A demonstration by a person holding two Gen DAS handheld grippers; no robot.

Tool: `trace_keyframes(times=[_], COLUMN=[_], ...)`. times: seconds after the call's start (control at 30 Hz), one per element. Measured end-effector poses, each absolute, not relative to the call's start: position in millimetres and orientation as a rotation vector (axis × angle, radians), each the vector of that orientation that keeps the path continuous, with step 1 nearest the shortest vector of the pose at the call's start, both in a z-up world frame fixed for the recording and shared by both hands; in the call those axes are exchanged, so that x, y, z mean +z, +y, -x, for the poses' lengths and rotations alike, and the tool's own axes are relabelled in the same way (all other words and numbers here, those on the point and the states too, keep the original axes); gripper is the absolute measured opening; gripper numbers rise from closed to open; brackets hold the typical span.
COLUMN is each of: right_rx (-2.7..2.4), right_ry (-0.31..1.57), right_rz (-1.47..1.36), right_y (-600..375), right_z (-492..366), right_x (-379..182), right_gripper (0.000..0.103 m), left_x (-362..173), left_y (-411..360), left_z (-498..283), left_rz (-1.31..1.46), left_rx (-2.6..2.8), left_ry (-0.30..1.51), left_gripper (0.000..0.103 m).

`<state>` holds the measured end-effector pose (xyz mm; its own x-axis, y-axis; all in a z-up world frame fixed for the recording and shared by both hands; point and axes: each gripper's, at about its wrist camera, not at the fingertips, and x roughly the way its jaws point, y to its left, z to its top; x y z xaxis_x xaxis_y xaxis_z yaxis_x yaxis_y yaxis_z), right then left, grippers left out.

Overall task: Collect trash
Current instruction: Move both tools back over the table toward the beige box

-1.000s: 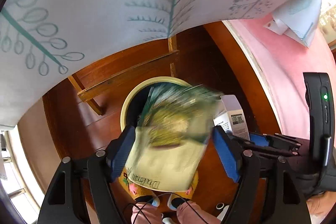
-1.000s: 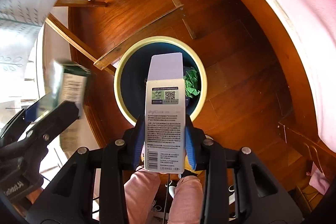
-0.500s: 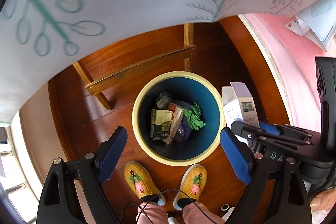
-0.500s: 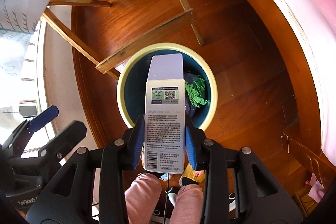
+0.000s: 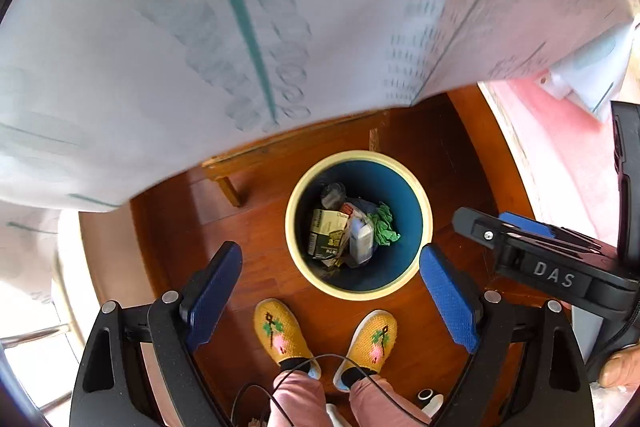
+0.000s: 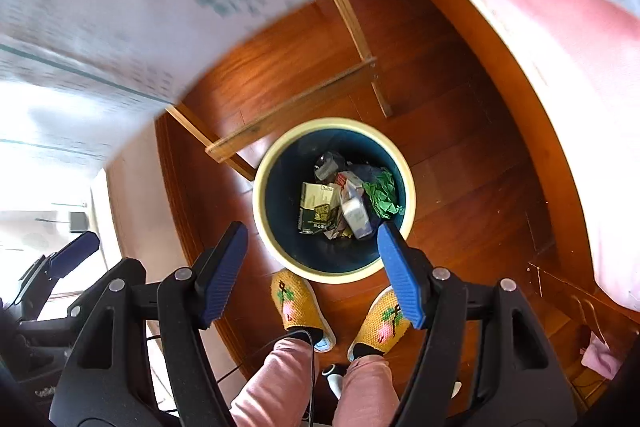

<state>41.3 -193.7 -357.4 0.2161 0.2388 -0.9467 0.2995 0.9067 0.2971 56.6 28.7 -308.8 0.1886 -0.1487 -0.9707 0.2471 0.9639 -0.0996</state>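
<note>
A round bin with a cream rim [image 5: 428, 227] [image 6: 409, 195] and dark blue inside stands on the wooden floor below both grippers. Inside lie a green-and-cream carton [image 5: 327, 237] [image 6: 317, 207], a white box [image 5: 361, 242] [image 6: 355, 215], crumpled green paper [image 5: 383, 225] [image 6: 383, 195] and a dark wrapper [image 5: 333, 194]. My left gripper [image 5: 332, 291] hangs open above the bin's near side, nothing between its blue pads. My right gripper [image 6: 313, 263] is open and empty too, over the bin's near edge. In the left wrist view the right gripper [image 5: 520, 231] reaches in from the right.
A white tablecloth with green leaf print [image 5: 240, 27] [image 6: 140, 7] hangs over the upper view, wooden table legs [image 6: 288, 103] beneath it. A pink cloth [image 6: 560, 27] lies on the right. The person's yellow slippers [image 5: 282, 333] [image 6: 298, 303] stand just in front of the bin.
The left gripper dropped the green carton into the bin, then the right gripper opened and its white box fell in as well. Both grippers have risen away from the bin.
</note>
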Motion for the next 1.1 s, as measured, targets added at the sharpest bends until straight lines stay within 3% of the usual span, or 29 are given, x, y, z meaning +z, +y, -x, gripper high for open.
trace_keyframes(times=[0.63,1.1], right_rx=[0.091,0.202], right_ry=[1.298,1.049], right_rz=[-0.298,-0.171], right_y=[-178.6,-176.8], right_z=[-8.0,-22.8], right_x=[-147.0,-10.5], right_gripper=[0.065,0.065], left_x=[-64.1,110.3], left_y=[56.0,86.0], left_z=[-29.7,-44.0], left_rz=[-0.069,-0.124], left_rx=[-0.239,-0.130], left_ry=[1.109,0.883], left_gripper=[0.091,0.091])
